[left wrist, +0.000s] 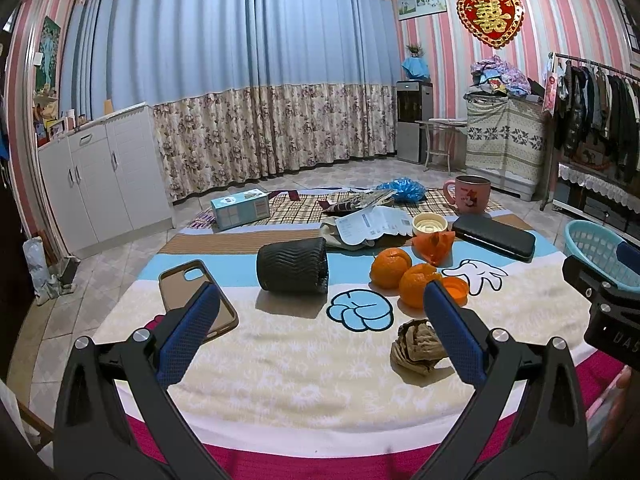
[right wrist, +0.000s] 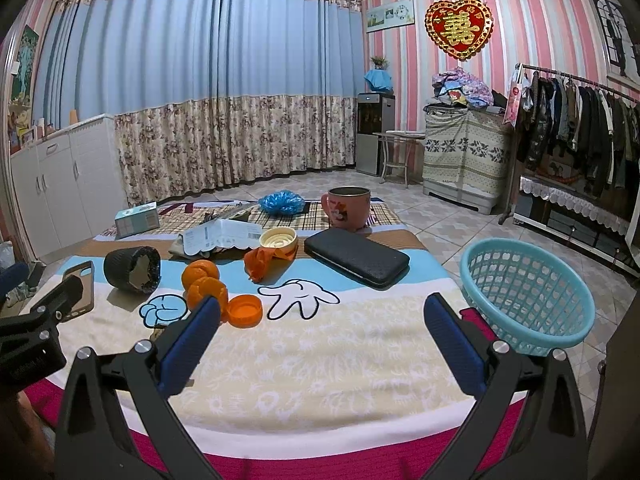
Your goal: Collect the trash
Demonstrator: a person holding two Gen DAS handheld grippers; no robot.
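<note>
My bed (left wrist: 280, 360) carries oranges (left wrist: 390, 268) mid-surface, a paper wad (left wrist: 418, 346) (crumpled) near its front edge, a basket (right wrist: 524, 292) at its right edge.

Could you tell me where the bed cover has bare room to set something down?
The cream band between the orange cap, black wallet and blue basket is bare. So is the near cream strip left of the crumpled paper. It is crowded around the oranges, black cup and pink mug.

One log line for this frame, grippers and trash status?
left gripper: open, empty | right gripper: open, empty | crumpled paper: on bed | basket: nothing seen inside
</note>
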